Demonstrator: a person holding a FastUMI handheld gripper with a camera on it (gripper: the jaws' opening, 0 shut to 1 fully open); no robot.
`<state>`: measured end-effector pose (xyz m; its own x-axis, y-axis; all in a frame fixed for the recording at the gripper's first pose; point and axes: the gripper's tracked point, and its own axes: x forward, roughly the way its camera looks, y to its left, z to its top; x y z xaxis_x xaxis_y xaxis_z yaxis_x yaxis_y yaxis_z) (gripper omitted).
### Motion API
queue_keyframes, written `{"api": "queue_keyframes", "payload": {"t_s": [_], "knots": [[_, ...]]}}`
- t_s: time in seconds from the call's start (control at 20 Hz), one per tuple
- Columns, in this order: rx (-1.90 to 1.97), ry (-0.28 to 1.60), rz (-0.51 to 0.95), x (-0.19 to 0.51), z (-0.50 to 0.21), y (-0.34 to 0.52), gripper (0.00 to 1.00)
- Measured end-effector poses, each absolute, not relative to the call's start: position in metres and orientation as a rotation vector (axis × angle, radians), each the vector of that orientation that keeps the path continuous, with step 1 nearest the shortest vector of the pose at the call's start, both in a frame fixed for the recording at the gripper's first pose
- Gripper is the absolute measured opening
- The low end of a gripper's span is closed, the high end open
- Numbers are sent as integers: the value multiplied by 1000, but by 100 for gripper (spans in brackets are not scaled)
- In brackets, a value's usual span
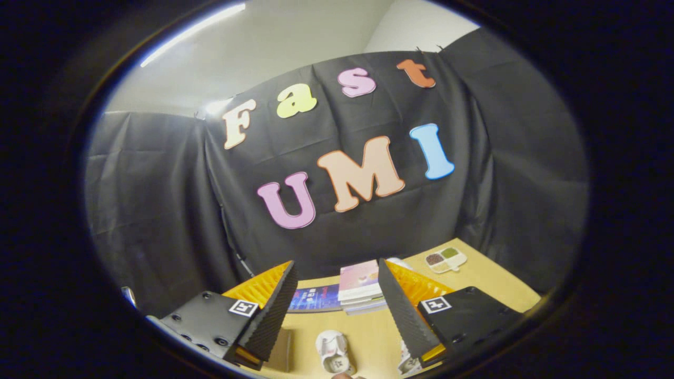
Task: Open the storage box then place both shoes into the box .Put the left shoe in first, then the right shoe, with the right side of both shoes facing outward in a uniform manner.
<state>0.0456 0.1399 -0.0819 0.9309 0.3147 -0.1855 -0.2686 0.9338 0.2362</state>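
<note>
My gripper [337,295] is held high above the wooden table [489,284], its two fingers spread apart and nothing between them. Far below, between the fingers, a small white shoe [334,353] lies on the table. A second white shoe [406,363] peeks out beside the right finger, mostly hidden by it. A tan, box-like edge [283,350] shows next to the left finger; I cannot tell whether this is the storage box.
A stack of books [360,288] with a pink cover on top lies at the back of the table. A dark blue book [315,298] lies left of it. A white divided dish [446,259] with grains sits at the far right by the black cloth wall.
</note>
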Motion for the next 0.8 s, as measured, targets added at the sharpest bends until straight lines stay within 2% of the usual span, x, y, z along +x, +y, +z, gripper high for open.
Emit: {"api": "queue_keyframes", "payload": {"t_s": [0.35, 0.8], "knots": [[353, 419, 464, 30, -152, 209, 99], [604, 737, 670, -37, -251, 293, 100]]}}
